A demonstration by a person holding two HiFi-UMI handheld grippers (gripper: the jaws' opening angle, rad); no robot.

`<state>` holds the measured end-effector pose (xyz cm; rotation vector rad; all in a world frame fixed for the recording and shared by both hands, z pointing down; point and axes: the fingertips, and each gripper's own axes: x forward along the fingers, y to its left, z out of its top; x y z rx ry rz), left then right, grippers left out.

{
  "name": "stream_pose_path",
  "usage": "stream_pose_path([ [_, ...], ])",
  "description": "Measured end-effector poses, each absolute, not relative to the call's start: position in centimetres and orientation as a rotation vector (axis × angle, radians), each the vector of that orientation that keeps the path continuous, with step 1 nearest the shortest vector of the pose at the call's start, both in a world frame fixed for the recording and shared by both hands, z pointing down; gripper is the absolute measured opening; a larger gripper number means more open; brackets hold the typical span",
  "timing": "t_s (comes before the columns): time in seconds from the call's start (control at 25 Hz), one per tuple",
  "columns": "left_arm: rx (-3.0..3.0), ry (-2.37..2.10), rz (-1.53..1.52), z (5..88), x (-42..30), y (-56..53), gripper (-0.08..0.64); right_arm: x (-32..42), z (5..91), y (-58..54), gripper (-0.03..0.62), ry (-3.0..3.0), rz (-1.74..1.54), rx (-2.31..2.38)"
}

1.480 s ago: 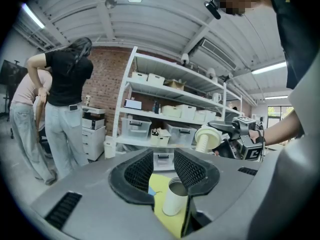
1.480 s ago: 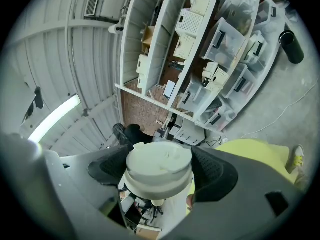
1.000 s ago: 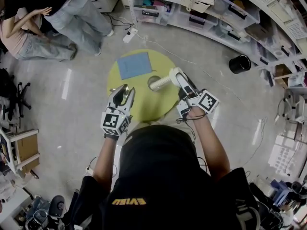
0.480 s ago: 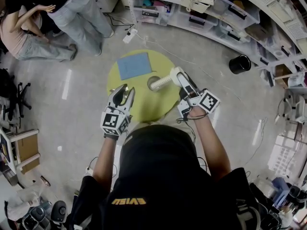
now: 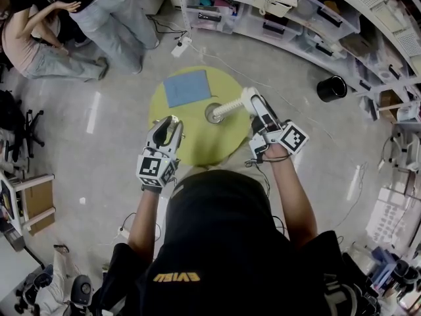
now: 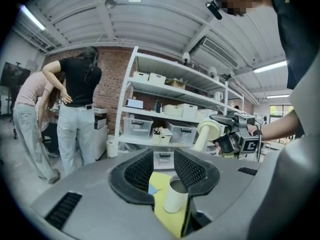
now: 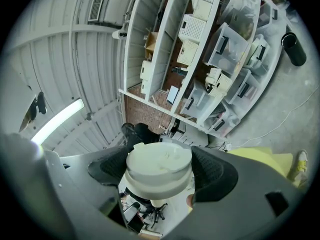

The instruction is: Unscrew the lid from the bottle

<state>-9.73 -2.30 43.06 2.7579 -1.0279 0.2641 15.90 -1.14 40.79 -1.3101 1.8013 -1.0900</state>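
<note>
Right gripper [image 5: 255,104] pinches the white lid [image 7: 159,165] over the table's [image 5: 197,151] right edge. The open bottle [image 5: 212,113] stands mid-table, near a blue cloth [image 5: 186,87]. Left gripper [image 5: 168,122], spread and empty, hovers over the near-left rim.

**Lid out of the bottle, bottle standing open**

The bottle [image 5: 212,113] is a small, plain white cylinder. It stands upright on the round yellow table [image 5: 197,143], near the middle, and its mouth is open and uncovered. In the left gripper view its dark, hollow rim faces up.

The lid [image 5: 227,108] is cream-coloured, with a broad round stepped cap and a long ribbed stem below it. It is clamped by the cap between the jaws of the right gripper [image 5: 253,103]. The lid is tilted, cap outward, with the stem slanting down toward the bottle's mouth. Whether the stem's tip touches the rim cannot be told.
</note>
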Motion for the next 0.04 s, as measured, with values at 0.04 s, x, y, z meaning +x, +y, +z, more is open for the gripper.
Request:
stream_pose_path([
  [0.04, 2.756, -1.031, 0.270, 43.16, -9.92, -2.32, 0.140, 16.01, 40.66, -1.14, 0.397, 1.801, -1.086, -1.309],
])
